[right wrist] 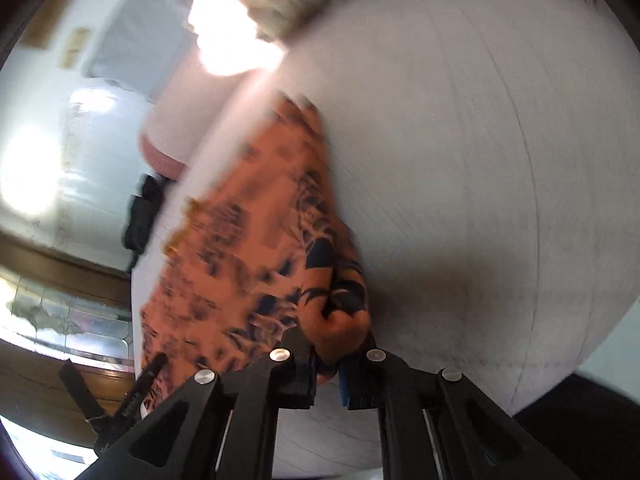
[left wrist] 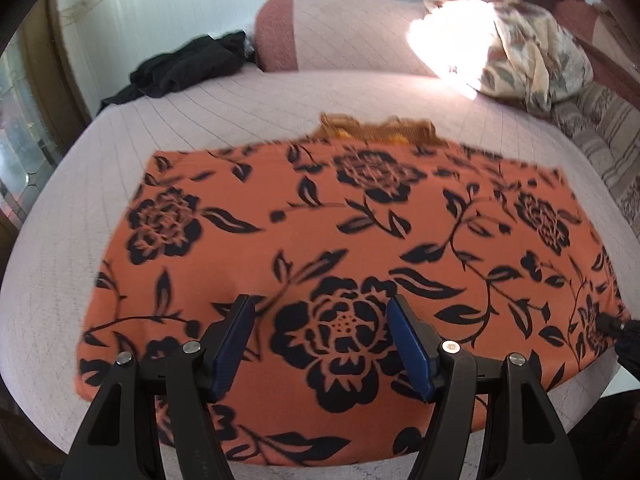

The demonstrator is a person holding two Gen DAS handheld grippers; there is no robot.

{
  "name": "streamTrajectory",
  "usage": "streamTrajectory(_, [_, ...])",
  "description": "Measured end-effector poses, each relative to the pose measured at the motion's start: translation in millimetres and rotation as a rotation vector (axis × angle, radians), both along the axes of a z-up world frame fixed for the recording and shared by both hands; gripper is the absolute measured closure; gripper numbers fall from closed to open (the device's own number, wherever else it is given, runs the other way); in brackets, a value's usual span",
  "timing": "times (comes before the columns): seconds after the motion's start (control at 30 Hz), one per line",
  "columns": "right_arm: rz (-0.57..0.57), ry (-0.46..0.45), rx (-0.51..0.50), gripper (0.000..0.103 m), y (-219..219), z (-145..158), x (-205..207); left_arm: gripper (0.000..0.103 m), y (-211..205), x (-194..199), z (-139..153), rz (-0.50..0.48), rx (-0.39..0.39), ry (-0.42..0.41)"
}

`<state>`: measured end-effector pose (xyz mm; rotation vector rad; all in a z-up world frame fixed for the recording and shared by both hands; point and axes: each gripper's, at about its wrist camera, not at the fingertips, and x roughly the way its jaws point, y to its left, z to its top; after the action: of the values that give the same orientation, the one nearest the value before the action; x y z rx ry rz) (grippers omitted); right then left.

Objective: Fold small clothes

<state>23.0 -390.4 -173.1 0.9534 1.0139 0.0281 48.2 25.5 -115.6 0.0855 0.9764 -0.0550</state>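
We log the floral cloth [left wrist: 320, 240] spread flat on the bed cover [left wrist: 240, 100], lying directly under and ahead of the left gripper [left wrist: 320, 312], whose 2 fingers stand apart above it. A fringed piece [left wrist: 376, 130] pokes out beyond the cloth's far edge. Farther ahead and to the left lies a dark garment [left wrist: 184, 66]; straight ahead beyond it sits a bolster [left wrist: 340, 36]; ahead to the right rests a patterned bundle [left wrist: 532, 56]. At the cloth's right corner, the right gripper [right wrist: 326, 364] pinches a bunched fold; from there, the left gripper lies to its left, bare bed cover to its right.
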Motion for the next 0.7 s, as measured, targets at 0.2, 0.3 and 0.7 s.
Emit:
streamTrajectory(0.2, [-0.018,-0.115,-0.095,0.026,-13.4,45.5,-3.3,0.024,1.8,2.7,-7.4,-0.005,-0.001,-0.048])
streamTrajectory(0.3, [0.012,-0.148,-0.111,0.026,-23.5,58.6,26.4,0.022,4.9,3.9,-10.4,0.001,-0.025,-0.062])
streamTrajectory(0.7, [0.309,-0.004,-0.309,0.091,1.5,26.0,199.2,0.016,12.1,1.4,-12.4,-0.031,-0.064,-0.088])
